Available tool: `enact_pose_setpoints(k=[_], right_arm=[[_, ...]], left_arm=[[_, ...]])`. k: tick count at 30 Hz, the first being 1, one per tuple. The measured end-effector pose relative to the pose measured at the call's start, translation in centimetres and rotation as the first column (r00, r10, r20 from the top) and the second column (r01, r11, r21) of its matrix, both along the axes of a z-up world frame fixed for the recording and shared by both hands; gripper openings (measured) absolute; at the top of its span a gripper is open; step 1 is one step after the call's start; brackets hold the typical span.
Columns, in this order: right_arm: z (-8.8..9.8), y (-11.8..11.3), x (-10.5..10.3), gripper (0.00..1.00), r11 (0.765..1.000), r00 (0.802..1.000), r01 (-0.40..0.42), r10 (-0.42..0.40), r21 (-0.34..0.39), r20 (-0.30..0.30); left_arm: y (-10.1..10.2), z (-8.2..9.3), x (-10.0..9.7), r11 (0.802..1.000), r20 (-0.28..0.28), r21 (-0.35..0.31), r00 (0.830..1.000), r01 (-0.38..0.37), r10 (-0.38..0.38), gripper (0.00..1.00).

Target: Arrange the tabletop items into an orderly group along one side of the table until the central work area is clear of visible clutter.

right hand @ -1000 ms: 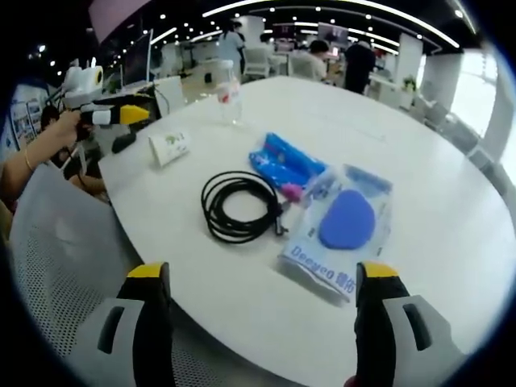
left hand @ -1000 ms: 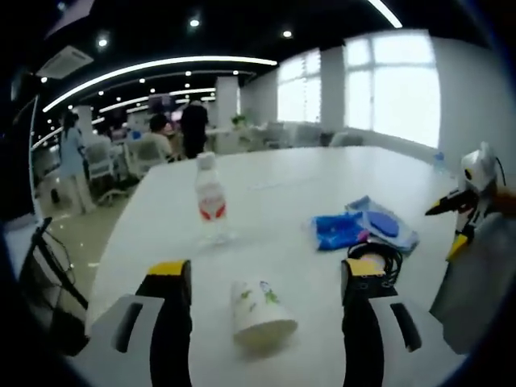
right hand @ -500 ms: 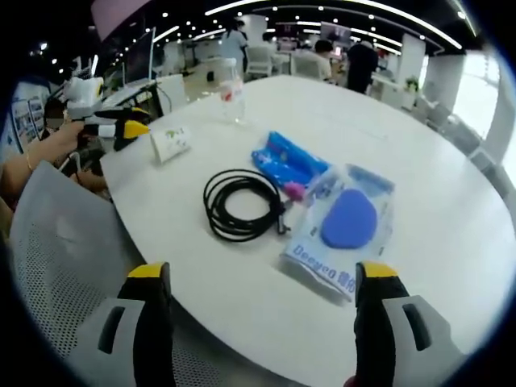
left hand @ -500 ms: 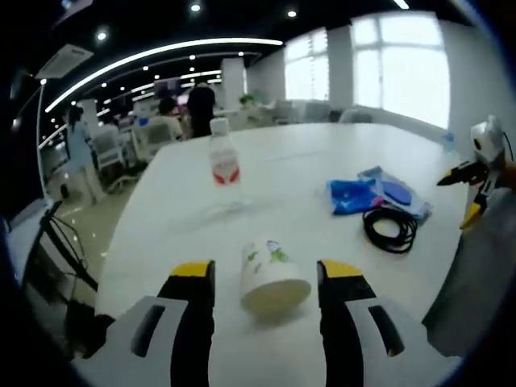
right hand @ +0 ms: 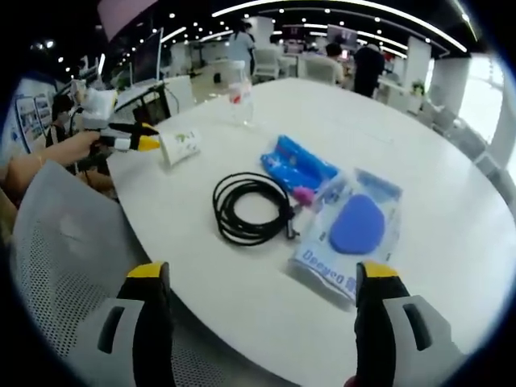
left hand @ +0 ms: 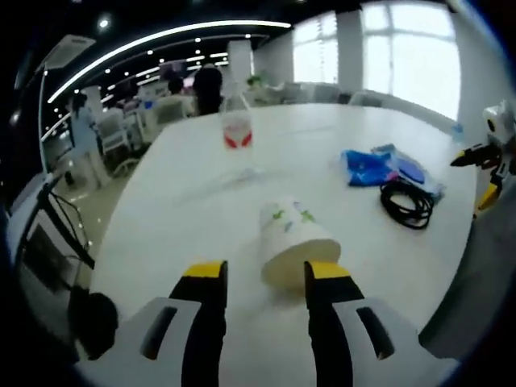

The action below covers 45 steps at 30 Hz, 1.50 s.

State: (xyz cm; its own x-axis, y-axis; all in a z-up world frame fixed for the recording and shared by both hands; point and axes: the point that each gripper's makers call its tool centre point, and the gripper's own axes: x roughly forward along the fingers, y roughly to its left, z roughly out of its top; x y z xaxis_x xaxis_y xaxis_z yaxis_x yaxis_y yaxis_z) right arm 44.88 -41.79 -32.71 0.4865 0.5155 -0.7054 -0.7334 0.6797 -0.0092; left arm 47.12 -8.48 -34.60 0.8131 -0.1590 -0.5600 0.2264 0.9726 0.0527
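My left gripper (left hand: 264,274) is open, its yellow-tipped jaws flanking the rim end of the paper cup (left hand: 292,240); the cup lies on its side on the tabletop (left hand: 185,201) dead ahead at my 12 o'clock, its long axis running away from me and leaning slightly toward 11, open mouth nearest the jaws; whether either jaw touches the rim I cannot tell; this is clearly the nearer gripper to it; the cup is white with a small green print on its wall; past it toward 12 stands a clear water bottle (left hand: 236,135) with a red label, upright; the coiled black cable (left hand: 408,203) and blue packets (left hand: 379,165) sit toward 2 o'clock, well apart from the cup; my right gripper (right hand: 262,278) is open and empty, with the cable (right hand: 251,208) just ahead toward 12 and the clear pouch holding a blue pad (right hand: 348,234) at 1, the cup (right hand: 181,147) far off at 11; I judge closing the left jaws across the rim is the move
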Motion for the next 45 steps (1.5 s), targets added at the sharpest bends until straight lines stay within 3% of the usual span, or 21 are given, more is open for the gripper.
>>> enact_pose_setpoints(k=[7,12,16,20,26,34,41,45], right_arm=[[-0.1,0.2,-0.1,0.94,0.999,0.999,-0.031,0.032,-0.031,0.025],[-0.1,0.1,-0.1,0.94,0.999,0.999,-0.027,0.028,-0.032,0.022],[-0.3,0.0,-0.1,0.94,0.999,1.0,-0.023,0.024,-0.036,0.017],[-0.3,-0.2,0.0,0.94,0.999,1.0,-0.017,0.018,-0.038,0.016],[-0.3,-0.3,0.0,0.94,0.999,1.0,-0.01,0.011,-0.039,0.014],[-0.1,-0.2,0.1,0.93,1.0,1.0,-0.009,0.009,-0.027,0.02],[0.2,-0.1,0.2,0.93,1.0,0.999,-0.017,0.018,-0.024,0.034],[0.4,0.1,0.4,0.94,0.999,0.998,-0.027,0.029,-0.02,0.059]], left_arm=[[-0.4,-0.5,0.7,1.0,-0.01,0.003,1.0,0.019,-0.019,0.26],[-0.4,-0.6,1.3,1.0,-0.015,-0.001,1.0,0.021,-0.021,0.13],[-0.7,-0.8,1.7,0.993,-0.023,-0.119,0.999,-0.025,0.022,0.0],[-0.5,-0.6,2.0,0.997,-0.023,-0.078,1.0,-0.001,-0.001,0.0],[-1.8,0.5,2.2,0.997,-0.033,-0.057,0.998,0.056,-0.058,0.0],[-4.8,3.1,2.7,0.988,-0.043,-0.079,0.99,0.132,-0.136,0.0],[-7.9,4.5,2.5,0.968,-0.059,-0.1,0.97,0.23,-0.237,0.0],[-9.9,5.3,1.9,0.946,-0.058,-0.106,0.948,0.306,-0.313,0.0]])
